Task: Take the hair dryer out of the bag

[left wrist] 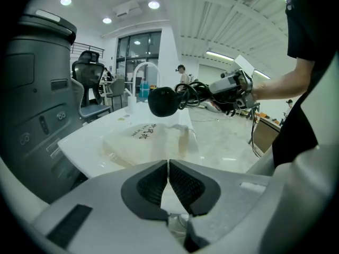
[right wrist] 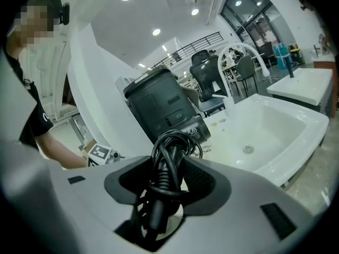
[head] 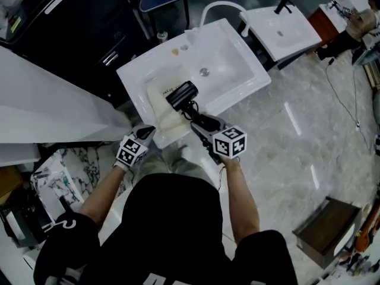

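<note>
A black hair dryer (head: 181, 95) hangs just above a cream cloth bag (head: 161, 108) that lies on the left part of a white sink (head: 243, 64). My right gripper (head: 200, 122) is shut on the dryer's handle, around which the cord is coiled; in the right gripper view the handle and cord (right wrist: 168, 163) fill the gap between the pads. My left gripper (head: 142, 136) sits at the bag's near corner, its jaws shut, apparently pinching the bag's edge. From the left gripper view the dryer (left wrist: 163, 101) floats over the printed bag (left wrist: 151, 142).
A curved white faucet (head: 222, 8) stands behind the sink, and a second basin (head: 284, 28) is at the back right. A dark machine (head: 71, 22) and a white panel (head: 47, 100) stand to the left. A cardboard box (head: 323, 230) rests on the floor at the right.
</note>
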{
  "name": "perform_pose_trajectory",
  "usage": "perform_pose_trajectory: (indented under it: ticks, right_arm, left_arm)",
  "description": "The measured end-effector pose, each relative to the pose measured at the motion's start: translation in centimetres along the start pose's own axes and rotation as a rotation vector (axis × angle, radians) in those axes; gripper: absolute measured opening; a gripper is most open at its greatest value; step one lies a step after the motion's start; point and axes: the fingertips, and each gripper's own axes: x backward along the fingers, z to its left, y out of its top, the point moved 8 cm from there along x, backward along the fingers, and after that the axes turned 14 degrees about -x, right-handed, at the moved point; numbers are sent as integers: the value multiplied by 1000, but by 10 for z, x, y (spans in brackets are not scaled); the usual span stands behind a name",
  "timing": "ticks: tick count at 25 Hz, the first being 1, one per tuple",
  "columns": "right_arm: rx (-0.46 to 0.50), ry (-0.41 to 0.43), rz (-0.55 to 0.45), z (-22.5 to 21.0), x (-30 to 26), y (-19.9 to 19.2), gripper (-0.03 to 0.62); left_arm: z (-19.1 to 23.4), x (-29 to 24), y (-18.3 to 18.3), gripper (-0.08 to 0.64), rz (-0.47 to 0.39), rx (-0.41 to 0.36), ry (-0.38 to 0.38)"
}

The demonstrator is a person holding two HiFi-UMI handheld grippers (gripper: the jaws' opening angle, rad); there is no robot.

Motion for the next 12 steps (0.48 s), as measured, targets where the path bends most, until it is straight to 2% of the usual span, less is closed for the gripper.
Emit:
perform_pose_trajectory:
  ticks: [12]
  right_arm:
    - [35, 1, 97, 8, -127, 11, 189]
  left_arm:
    - [6, 39, -34, 6, 13, 111, 108]
